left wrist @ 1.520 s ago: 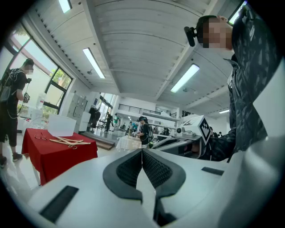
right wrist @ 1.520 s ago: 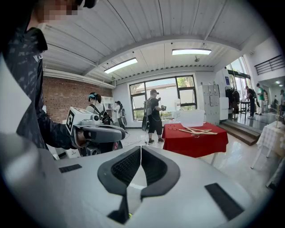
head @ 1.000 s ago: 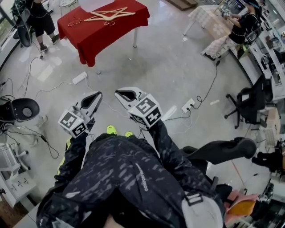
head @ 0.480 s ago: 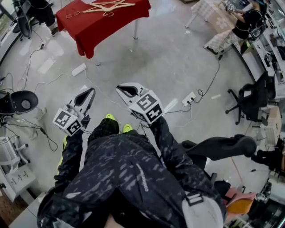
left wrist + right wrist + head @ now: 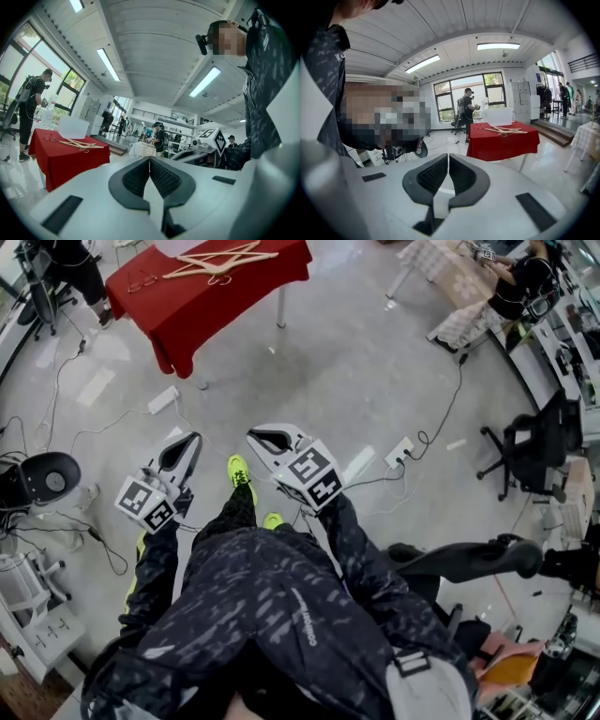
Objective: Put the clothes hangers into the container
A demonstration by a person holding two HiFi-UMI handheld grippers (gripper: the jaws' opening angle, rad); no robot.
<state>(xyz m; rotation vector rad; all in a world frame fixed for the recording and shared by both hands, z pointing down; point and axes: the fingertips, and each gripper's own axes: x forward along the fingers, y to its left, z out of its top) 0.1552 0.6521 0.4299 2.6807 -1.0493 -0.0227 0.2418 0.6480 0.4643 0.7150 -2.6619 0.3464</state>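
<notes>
Several wooden hangers (image 5: 220, 261) lie crossed on a red-clothed table (image 5: 202, 301) far ahead across the floor. They also show as hangers (image 5: 79, 144) in the left gripper view and hangers (image 5: 506, 130) in the right gripper view. A white box (image 5: 499, 116) stands on the table behind them, seen too as the box (image 5: 72, 127). My left gripper (image 5: 192, 439) and right gripper (image 5: 258, 437) are held side by side in front of my body, well short of the table. Both are shut with nothing between the pads, as the left gripper (image 5: 149, 161) and right gripper (image 5: 448, 159) show.
Cables and power strips (image 5: 164, 401) (image 5: 398, 457) cross the floor between me and the table. A black office chair (image 5: 525, 451) stands at the right, a black stool (image 5: 42, 474) at the left. A person (image 5: 66, 268) stands beside the red table; a second clothed table (image 5: 441, 277) is at the back right.
A yellow shoe has stepped forward between the grippers. Both grippers have sunk slightly and stay shut. The view has shifted, with the red table now a little further left.
</notes>
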